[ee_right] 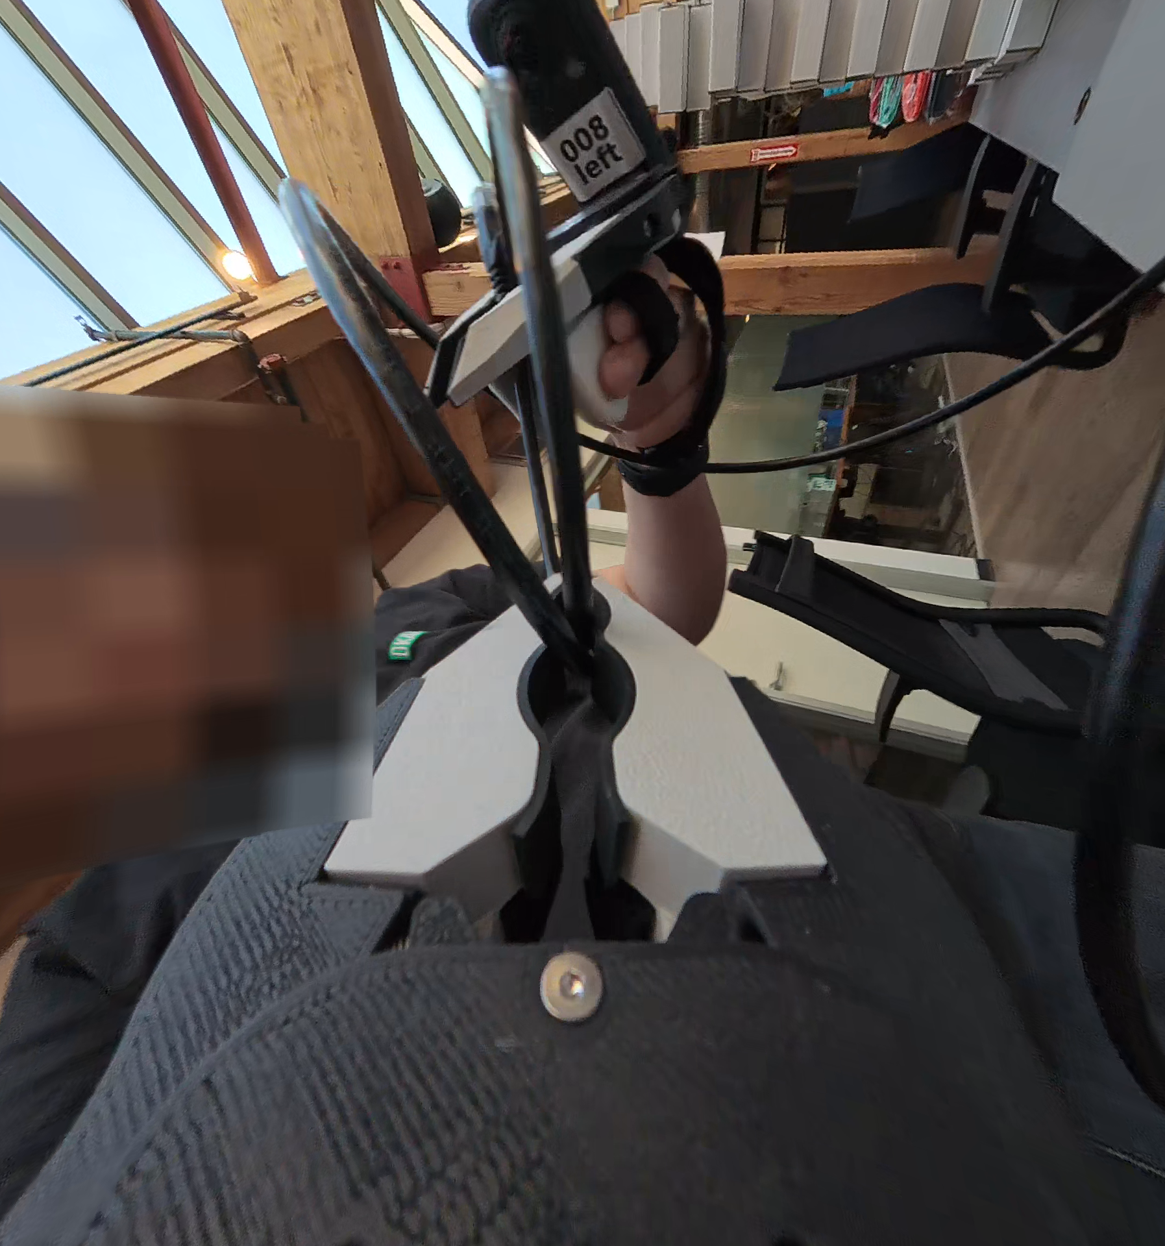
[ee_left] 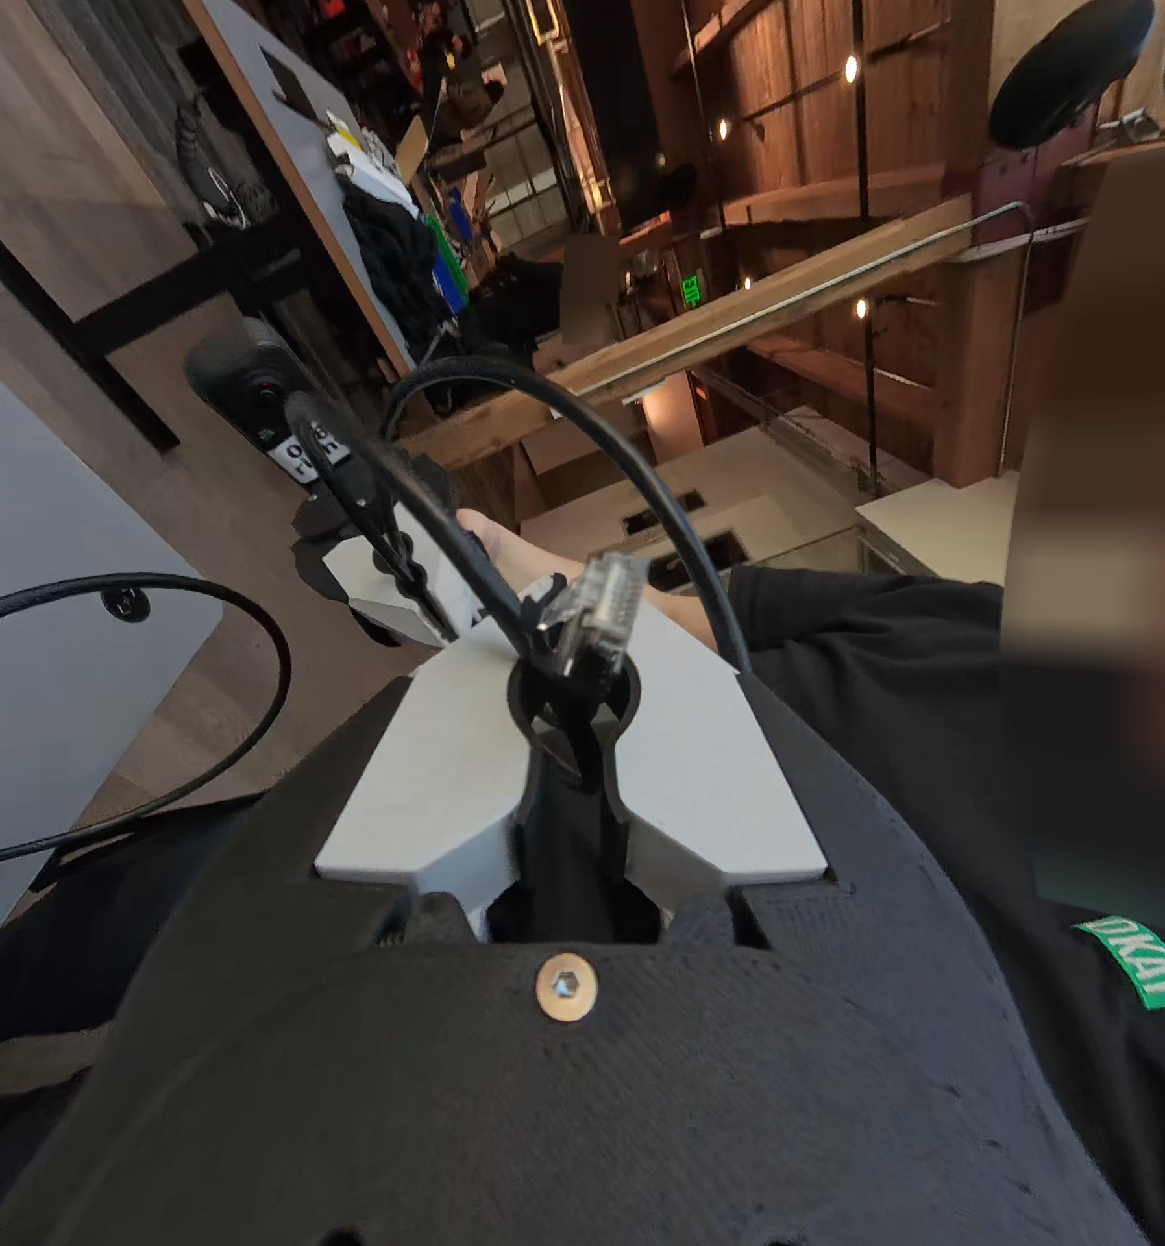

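Up close, my left gripper [ee_left: 576, 681] is clamped tight on a black cable [ee_left: 660, 499] just behind its clear plug [ee_left: 600, 600], which sticks out past the fingertips, long axis running forward and slightly right. From there the cable arcs over to my right gripper [ee_right: 576, 674], also pinched shut on it, strands fanning up and away ahead of the fingers. I see no containers. Beyond my right gripper, a hand [ee_right: 640, 364] holds the other tool.

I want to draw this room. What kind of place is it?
Probably a big workshop or loft office: thick wooden beams, a slanted skylight, white desks. Both grippers pinch a black cable.
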The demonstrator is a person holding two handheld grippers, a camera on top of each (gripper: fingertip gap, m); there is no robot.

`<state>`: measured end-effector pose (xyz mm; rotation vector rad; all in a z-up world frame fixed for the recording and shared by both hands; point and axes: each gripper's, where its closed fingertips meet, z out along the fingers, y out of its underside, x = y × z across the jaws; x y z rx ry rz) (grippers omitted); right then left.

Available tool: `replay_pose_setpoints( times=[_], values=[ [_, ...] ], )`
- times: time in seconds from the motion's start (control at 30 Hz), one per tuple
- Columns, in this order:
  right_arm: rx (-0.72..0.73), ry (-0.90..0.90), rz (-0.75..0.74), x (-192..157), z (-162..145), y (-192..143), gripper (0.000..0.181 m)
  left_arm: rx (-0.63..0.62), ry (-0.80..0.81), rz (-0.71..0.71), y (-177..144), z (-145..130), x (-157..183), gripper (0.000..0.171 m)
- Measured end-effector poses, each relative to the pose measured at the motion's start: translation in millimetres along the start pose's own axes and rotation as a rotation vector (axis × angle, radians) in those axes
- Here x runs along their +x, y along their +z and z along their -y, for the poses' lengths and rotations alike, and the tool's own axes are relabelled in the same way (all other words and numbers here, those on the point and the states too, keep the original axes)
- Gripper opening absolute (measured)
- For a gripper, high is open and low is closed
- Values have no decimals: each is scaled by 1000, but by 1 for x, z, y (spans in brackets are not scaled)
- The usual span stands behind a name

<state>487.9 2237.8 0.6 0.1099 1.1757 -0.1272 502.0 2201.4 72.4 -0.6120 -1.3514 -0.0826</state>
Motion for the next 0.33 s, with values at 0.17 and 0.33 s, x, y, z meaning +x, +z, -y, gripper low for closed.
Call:
replay_pose_setpoints(
  times=[0.17, 0.33],
  values=[
    [21, -174, -179, -9, 7, -14, 0, -89, -16, -126, 14, -7, 23, 0],
    [-50, -294, -518, -8, 4, -37, 3, -75, -125, -296, 32, -17, 31, 0]
  ],
)
